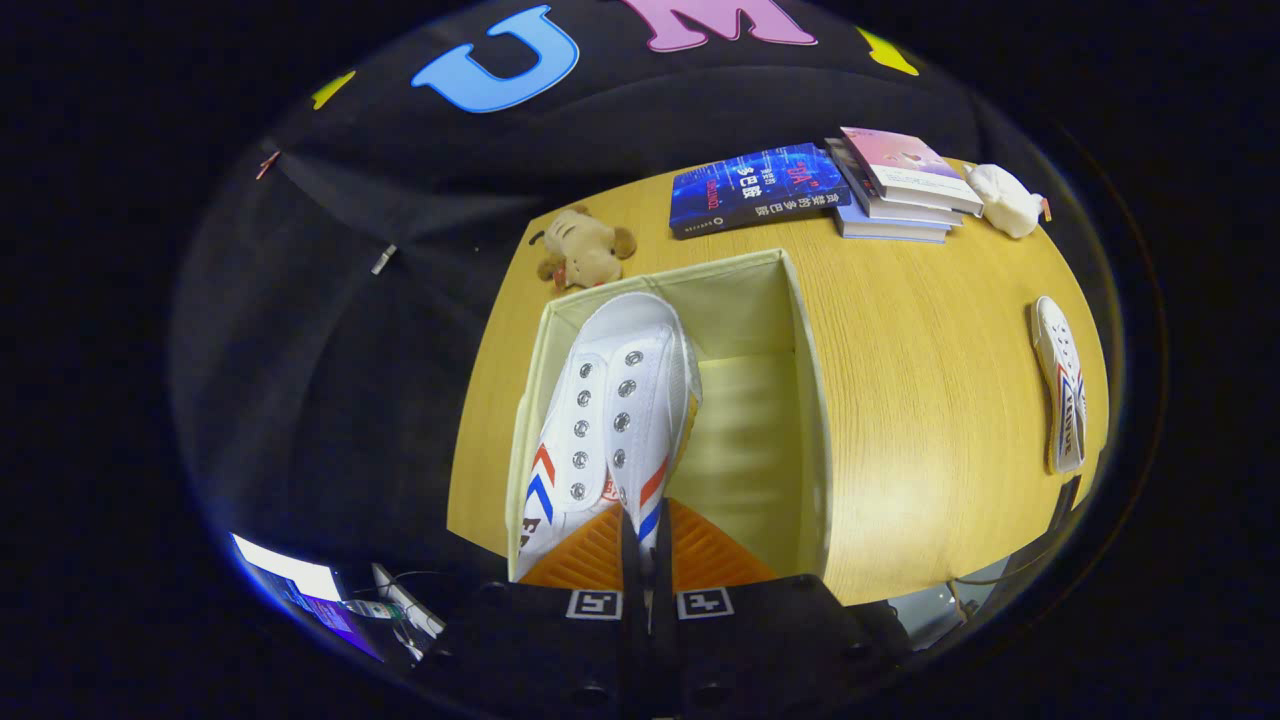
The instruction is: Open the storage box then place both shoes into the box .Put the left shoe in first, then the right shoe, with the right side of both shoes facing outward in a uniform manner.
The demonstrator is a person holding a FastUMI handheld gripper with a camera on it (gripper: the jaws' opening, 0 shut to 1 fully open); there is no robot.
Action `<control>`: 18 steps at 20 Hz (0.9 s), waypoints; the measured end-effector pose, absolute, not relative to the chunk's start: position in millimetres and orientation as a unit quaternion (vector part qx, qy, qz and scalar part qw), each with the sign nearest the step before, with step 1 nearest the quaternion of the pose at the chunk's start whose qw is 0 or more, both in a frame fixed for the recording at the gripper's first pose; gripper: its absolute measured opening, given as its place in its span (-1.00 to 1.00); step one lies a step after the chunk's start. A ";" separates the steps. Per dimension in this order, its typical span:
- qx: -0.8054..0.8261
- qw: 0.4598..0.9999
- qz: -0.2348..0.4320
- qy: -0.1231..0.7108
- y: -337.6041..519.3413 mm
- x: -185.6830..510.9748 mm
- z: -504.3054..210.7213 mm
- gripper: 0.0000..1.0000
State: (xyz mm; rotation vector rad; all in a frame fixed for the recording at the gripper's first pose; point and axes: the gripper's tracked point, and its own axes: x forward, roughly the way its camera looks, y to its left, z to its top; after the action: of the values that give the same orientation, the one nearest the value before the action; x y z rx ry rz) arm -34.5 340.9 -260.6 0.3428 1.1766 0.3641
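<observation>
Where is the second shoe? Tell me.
In the claw view, the second shoe lies on the wooden table, off to the right of the open storage box, well clear of the claw gripping the first shoe.

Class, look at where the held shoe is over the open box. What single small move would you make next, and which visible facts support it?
Probably lower it a little further and let go. The tool is shut on the white shoe, which hangs toe-first inside the open box, on its left side. The other shoe lies on the table, waiting its turn.
</observation>
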 end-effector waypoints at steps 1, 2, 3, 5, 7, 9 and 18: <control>0.151 0.798 0.168 0.558 346.0 -34.3 -269.1 -0.90; 0.139 0.799 0.167 0.561 350.6 -31.2 -277.5 -0.90; 0.122 0.799 0.165 0.565 353.1 -29.4 -286.2 -0.90; 0.094 0.796 0.162 0.575 360.1 -30.1 -304.6 -0.90; 0.079 0.794 0.163 0.581 368.8 -30.8 -318.5 -0.89; 0.064 0.794 0.164 0.582 374.1 -30.2 -329.1 -0.89; 0.079 0.829 0.230 0.504 375.4 -24.9 -267.8 0.95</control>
State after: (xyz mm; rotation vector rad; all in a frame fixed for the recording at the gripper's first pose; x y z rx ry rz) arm -24.9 375.4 -267.8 0.1670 1.0695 0.4885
